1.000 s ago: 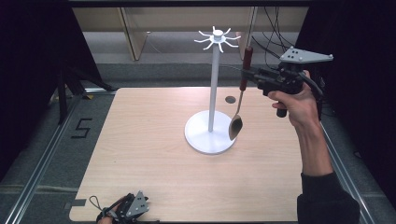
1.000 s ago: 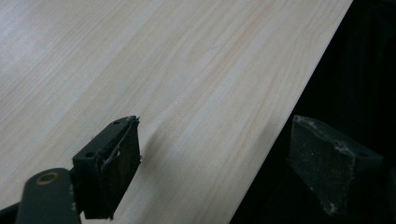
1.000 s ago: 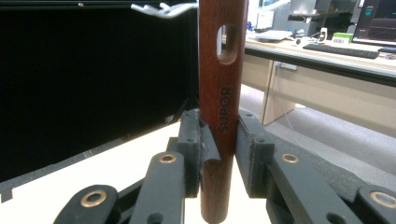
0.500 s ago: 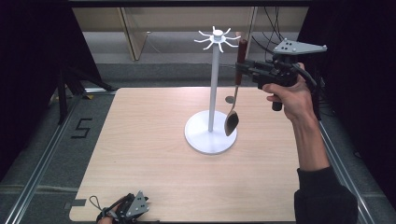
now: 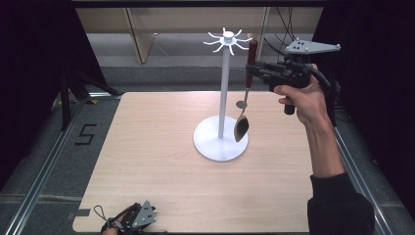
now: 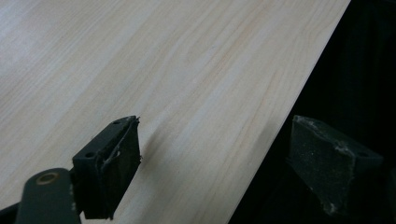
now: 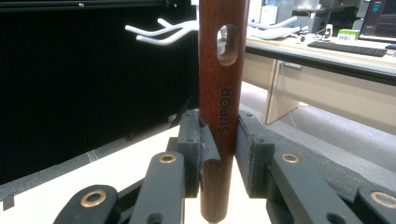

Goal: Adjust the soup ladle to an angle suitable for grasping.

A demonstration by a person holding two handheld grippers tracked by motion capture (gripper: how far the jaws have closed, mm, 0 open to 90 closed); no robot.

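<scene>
The spoon (image 5: 243,105) hangs upright right of centre in the high view, its handle clamped in the right gripper (image 5: 252,72) beside the white rack (image 5: 224,98). Its hanging hole could miss a prong, likely through slight tilt. At lower left, the left gripper (image 5: 131,221) rests wide open, empty.

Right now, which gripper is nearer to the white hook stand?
Right. The right gripper holds the spoon by its handle just beside the white hook stand, near its hooks. The left gripper sits open at the table's near edge, far from it.

A pale wooden worktop (image 5: 161,171) sits on a grey floor marked with a black numeral 5 (image 5: 84,134), wooden furniture (image 5: 142,34) behind.
</scene>
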